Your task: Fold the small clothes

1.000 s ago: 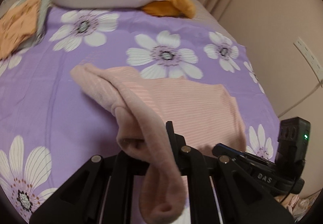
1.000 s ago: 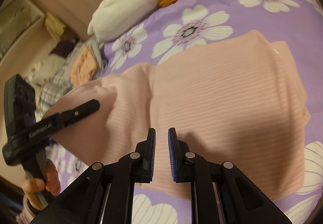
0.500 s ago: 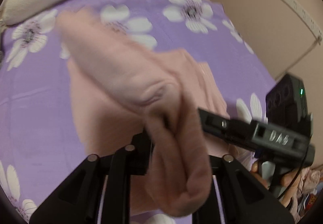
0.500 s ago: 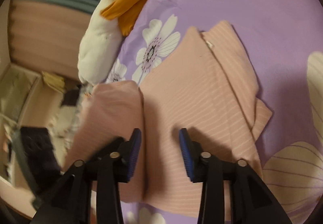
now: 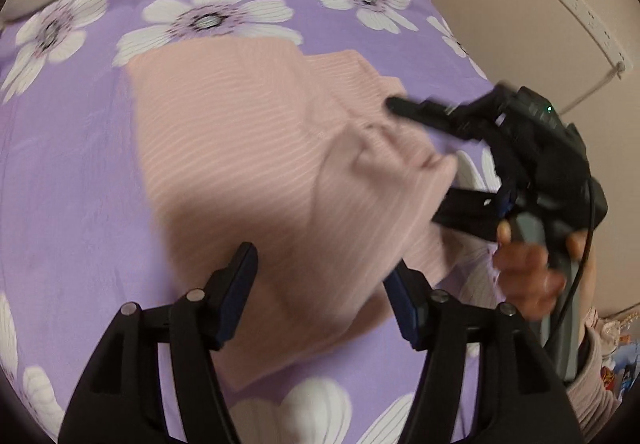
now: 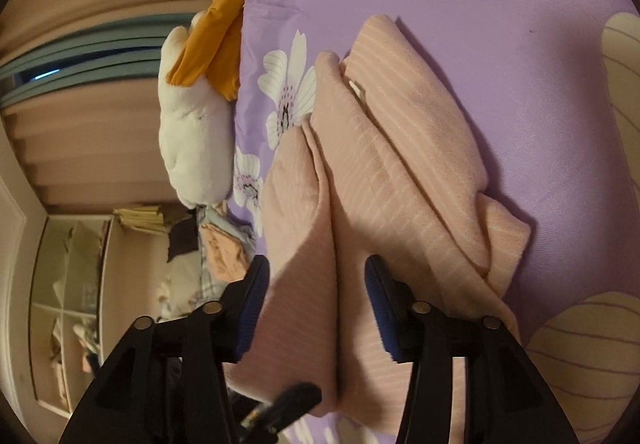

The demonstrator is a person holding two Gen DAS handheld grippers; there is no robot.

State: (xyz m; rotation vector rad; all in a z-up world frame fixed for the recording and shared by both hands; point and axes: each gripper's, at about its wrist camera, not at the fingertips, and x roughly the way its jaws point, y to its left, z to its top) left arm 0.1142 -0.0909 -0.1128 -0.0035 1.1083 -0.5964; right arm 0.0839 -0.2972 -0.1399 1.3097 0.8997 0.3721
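Pink striped garment (image 5: 248, 164) lying partly folded on a bed with a purple flowered sheet (image 5: 72, 172), near the middle of the bed. White plush toy with orange parts (image 6: 196, 116) at the far edge of the bed, well apart from the garment. Beige wall with a white power strip (image 5: 584, 20) and cord off to the right side in the left wrist view.

Left claw (image 5: 320, 296) above the near edge of the garment, jaws opening, cloth below and between them but not pinched. Right claw (image 6: 316, 304) likewise opening, a raised fold of the garment between the blue pads (image 6: 252, 308), not pressed by them.

Only in the left wrist view: the right claw from the side, blurred, crossing over the garment's right edge, with the person's hand (image 5: 528, 268) around its grey handle and a pale ribbed sleeve (image 5: 596, 384). Only in the right wrist view: a heap of other clothes (image 6: 220, 252) at the bed's edge, pleated curtains (image 6: 100, 116), a shelf with clutter (image 6: 72, 308), and the garment's overlapped layers with a small white label (image 6: 356, 88).
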